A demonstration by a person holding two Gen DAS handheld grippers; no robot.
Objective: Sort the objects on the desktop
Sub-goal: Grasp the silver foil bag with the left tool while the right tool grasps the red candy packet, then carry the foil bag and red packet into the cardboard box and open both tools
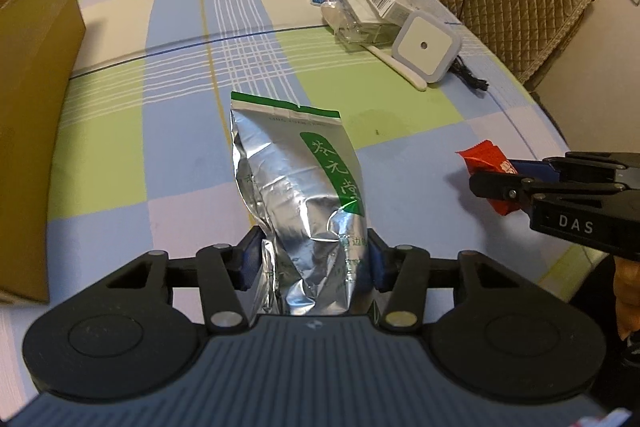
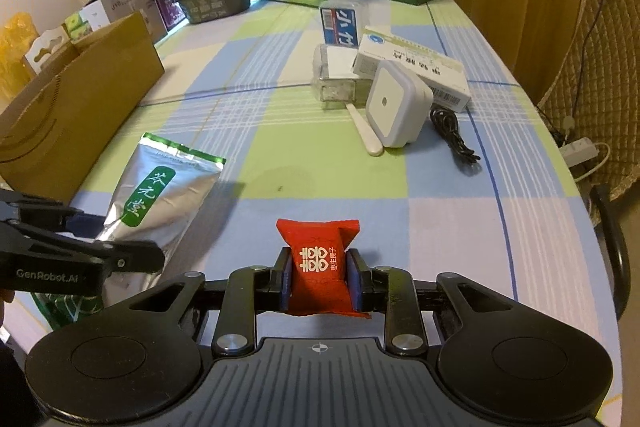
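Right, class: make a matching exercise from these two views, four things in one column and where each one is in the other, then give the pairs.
Things
1. foil bag
2. red packet
3. night light
4. cardboard box

Places
A. in the right hand-held gripper
B. at the table's left edge
C. in the left hand-held gripper
D. beside the black cable

Pairs: 1-C, 2-A, 3-D, 4-B

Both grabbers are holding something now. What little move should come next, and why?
Probably swing the left gripper a little toward the cardboard box. It is shut on the silver bag, and the box sits open close by on that side. The right gripper is shut on the red packet and can wait.
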